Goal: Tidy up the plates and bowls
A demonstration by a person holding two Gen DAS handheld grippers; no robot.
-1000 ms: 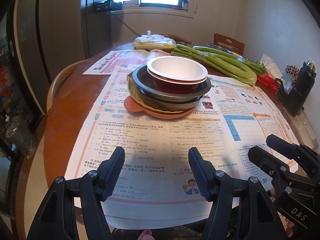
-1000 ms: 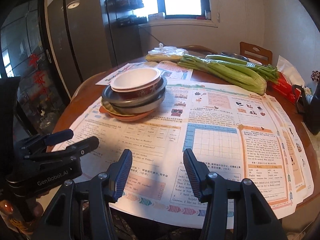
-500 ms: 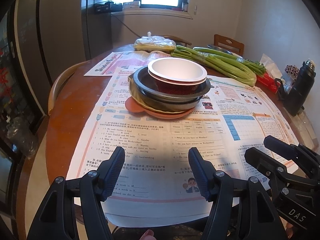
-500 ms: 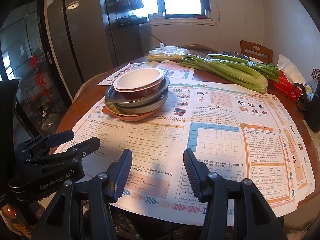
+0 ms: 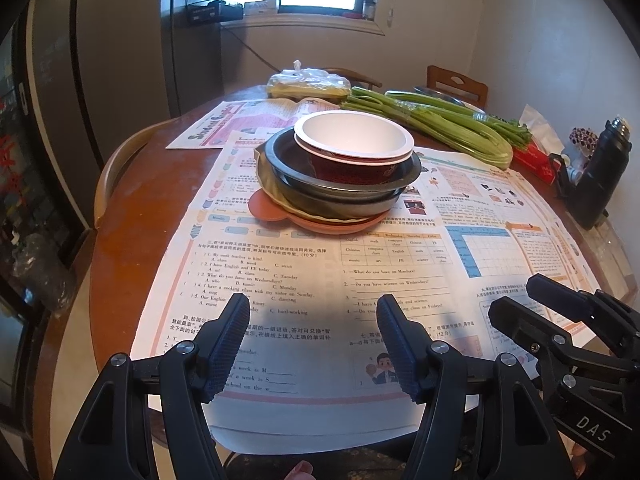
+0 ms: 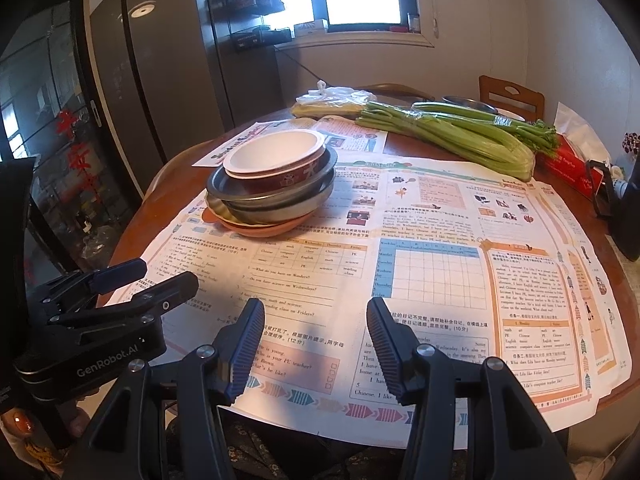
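A stack of bowls and plates (image 5: 340, 176) sits on newspaper (image 5: 280, 272) covering the round bench (image 5: 132, 200), celery (image 5: 440, 128) just behind it. Nearer than the stack, the left gripper (image 5: 310, 320) and right gripper (image 6: 316, 320) hover with fingers spread, pinching nothing.

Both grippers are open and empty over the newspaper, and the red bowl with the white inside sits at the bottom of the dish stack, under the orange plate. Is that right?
Not quite. The red bowl sits on top of the stack, and the orange plate is at the bottom; the left wrist view shows it. The left gripper and right gripper are indeed open and empty over the newspaper.
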